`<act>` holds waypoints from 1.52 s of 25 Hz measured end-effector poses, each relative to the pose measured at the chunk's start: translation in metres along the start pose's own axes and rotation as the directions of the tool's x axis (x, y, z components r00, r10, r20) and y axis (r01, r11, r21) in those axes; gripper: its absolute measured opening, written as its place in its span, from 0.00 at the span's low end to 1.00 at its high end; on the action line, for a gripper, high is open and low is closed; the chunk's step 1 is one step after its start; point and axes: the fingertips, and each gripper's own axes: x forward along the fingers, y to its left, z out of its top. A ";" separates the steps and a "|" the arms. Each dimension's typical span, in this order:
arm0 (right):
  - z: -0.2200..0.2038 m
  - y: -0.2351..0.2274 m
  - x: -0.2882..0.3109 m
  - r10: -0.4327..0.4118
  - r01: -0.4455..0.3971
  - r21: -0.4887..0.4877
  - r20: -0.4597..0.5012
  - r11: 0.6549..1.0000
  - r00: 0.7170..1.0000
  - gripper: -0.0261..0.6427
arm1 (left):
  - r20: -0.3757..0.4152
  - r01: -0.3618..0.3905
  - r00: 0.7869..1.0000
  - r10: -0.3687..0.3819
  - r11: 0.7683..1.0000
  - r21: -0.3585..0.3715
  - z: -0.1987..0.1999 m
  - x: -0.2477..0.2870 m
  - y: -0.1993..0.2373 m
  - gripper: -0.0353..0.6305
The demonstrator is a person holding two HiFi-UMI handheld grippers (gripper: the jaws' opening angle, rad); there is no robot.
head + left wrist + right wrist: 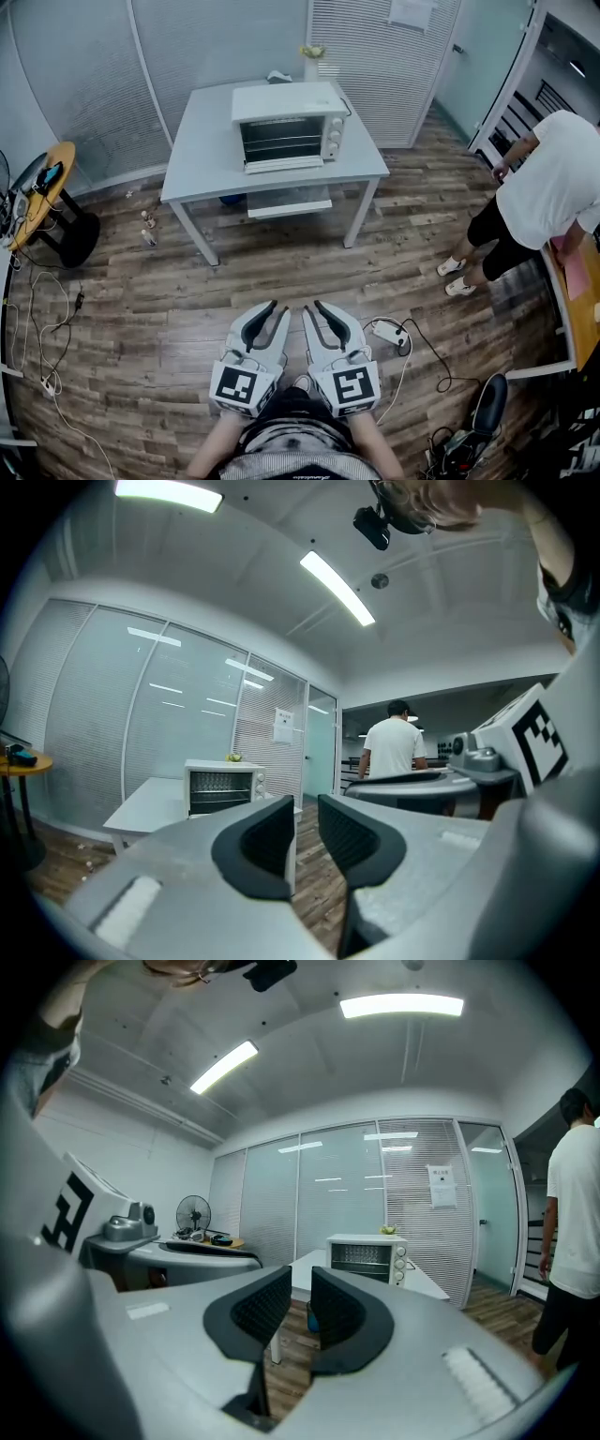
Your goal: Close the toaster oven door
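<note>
Left hand-held gripper [277, 308] and right hand-held gripper [316, 307] side by side, each with jaws parted and empty. Oven [286, 117] sits on the far worktop [202, 155], door [282, 164] down, well apart from both.

The person in the white shirt [553, 178] is being cut off by the head view's right edge. The knobs [333, 136] on the toaster oven [288, 124] are showing too small to read. The left hand-held gripper [307, 819] is hiding part of the surface [141, 803] in its own view.
</note>
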 end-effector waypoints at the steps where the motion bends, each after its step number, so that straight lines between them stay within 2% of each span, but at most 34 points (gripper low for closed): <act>1: 0.000 -0.002 0.002 0.001 -0.001 0.002 0.001 1.000 1.000 0.14 | -0.003 0.002 1.000 -0.002 1.000 0.001 0.000 0.003 0.000 0.16; 10: -0.001 -0.032 0.029 -0.027 0.027 0.015 -0.007 1.000 1.000 0.14 | -0.008 0.047 0.999 -0.047 0.999 -0.009 0.000 0.044 0.010 0.16; 25: 0.011 -0.092 0.141 -0.075 0.075 0.014 -0.004 0.997 0.997 0.15 | -0.016 0.107 0.994 -0.107 0.994 -0.002 0.011 0.148 0.088 0.16; 38: 0.008 -0.108 0.228 -0.081 0.082 0.033 -0.025 0.996 0.996 0.15 | -0.038 0.129 0.991 -0.129 0.992 -0.017 0.004 0.196 0.156 0.16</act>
